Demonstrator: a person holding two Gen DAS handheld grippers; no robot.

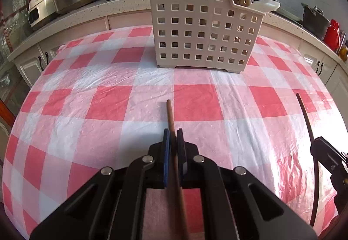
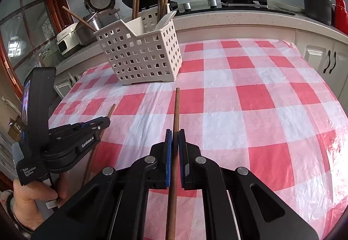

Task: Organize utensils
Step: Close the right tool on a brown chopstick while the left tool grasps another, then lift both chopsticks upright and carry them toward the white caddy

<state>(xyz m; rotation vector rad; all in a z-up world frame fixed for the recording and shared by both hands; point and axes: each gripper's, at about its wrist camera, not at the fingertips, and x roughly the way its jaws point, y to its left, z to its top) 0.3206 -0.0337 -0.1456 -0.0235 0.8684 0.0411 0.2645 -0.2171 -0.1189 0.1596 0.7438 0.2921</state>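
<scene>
The left gripper [image 1: 173,131] is pinching a brown wooden chopstick [image 1: 170,116] low above the red-and-white checked desk [image 1: 108,98]; the right gripper [image 2: 175,131] pinches a second brown wooden chopstick [image 2: 177,107] likewise. Each stick's long axis runs along its gripper's fingers, tip pointing ahead toward the white perforated plastic utensil basket [image 1: 200,29], which stands upright at the desk's far side with other chopsticks already in it. Likely best: lift, tilt the sticks upright, and lower them tip-first into the chopstick compartment without knocking the rim.

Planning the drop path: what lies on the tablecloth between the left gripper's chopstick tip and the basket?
Nothing: in the left wrist view only bare checkered tablecloth separates the chopstick from the white basket.
</scene>
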